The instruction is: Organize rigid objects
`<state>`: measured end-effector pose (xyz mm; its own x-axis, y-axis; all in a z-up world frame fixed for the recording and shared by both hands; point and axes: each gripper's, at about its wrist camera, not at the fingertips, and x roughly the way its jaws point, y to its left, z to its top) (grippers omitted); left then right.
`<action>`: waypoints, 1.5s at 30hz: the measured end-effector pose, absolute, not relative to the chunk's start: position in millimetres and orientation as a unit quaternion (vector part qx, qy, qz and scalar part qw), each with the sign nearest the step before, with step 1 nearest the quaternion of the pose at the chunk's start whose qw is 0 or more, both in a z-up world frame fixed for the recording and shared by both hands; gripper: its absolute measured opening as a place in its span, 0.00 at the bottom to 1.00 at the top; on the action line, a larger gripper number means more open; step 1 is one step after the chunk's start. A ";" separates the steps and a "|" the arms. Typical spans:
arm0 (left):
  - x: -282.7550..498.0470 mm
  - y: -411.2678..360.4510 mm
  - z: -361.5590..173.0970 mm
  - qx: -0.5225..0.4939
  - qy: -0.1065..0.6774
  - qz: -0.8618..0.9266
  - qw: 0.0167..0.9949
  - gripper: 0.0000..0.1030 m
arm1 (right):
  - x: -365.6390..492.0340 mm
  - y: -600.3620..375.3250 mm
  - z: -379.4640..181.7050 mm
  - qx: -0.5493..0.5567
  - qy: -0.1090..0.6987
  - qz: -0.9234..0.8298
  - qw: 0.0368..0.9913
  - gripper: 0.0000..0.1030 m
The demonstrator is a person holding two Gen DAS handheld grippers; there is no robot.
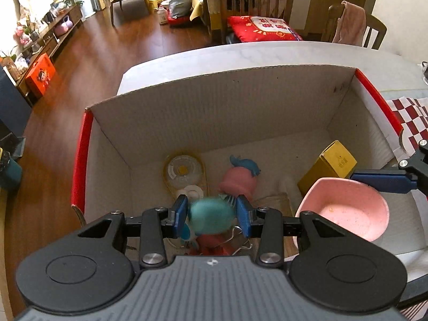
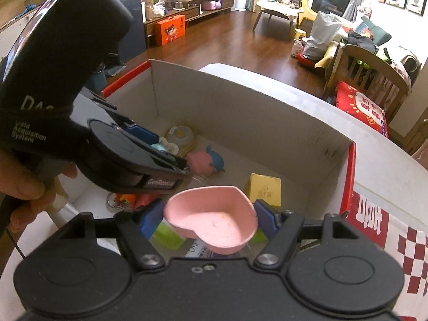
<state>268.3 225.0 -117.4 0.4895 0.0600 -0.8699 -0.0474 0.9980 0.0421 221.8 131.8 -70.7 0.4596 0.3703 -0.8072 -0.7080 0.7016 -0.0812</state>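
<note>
Bowl (image 2: 214, 214), heart-shaped, looks light, stiff and smooth; right gripper (image 2: 211, 218) is clamped across its rim at frame centre. Left gripper (image 1: 211, 211) is clamped on a teal toy (image 1: 211, 215).

left wrist: close, steeply down into cardboard box (image 1: 214, 112) | right wrist: same | shared: box interior

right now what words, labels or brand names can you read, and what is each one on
"Data Acquisition System" (first word partly hidden): side of the left gripper, seen from the right wrist
"GenRobot.ai", roughly: small strip on that gripper's finger
Large white characters on the red and white checked cloth: not legible
Print on the yellow box, red cushion and orange box: too small or blurred
</note>
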 end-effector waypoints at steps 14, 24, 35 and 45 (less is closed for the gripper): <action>247.2 220.9 -98.5 0.009 0.471 0.043 0.881 0.66 | 211.5 114.0 -49.4 -0.172 0.405 0.330 0.835 0.72; 214.0 216.0 -73.4 0.006 0.431 0.047 0.901 0.66 | 196.0 96.1 -27.5 -0.156 0.383 0.342 0.844 0.78; 172.2 210.1 -45.5 -0.016 0.390 0.048 0.920 0.67 | 160.6 64.9 -0.3 -0.145 0.335 0.377 0.851 0.89; 134.7 205.0 -22.7 -0.046 0.348 0.044 0.935 0.82 | 131.2 30.3 26.3 -0.115 0.277 0.396 0.868 1.00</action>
<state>134.7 205.0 -22.7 0.7540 0.0502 -0.6549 -0.1139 0.9920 -0.0552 131.2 30.3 26.3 0.5338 0.6232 -0.5715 -0.7510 0.6601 0.0184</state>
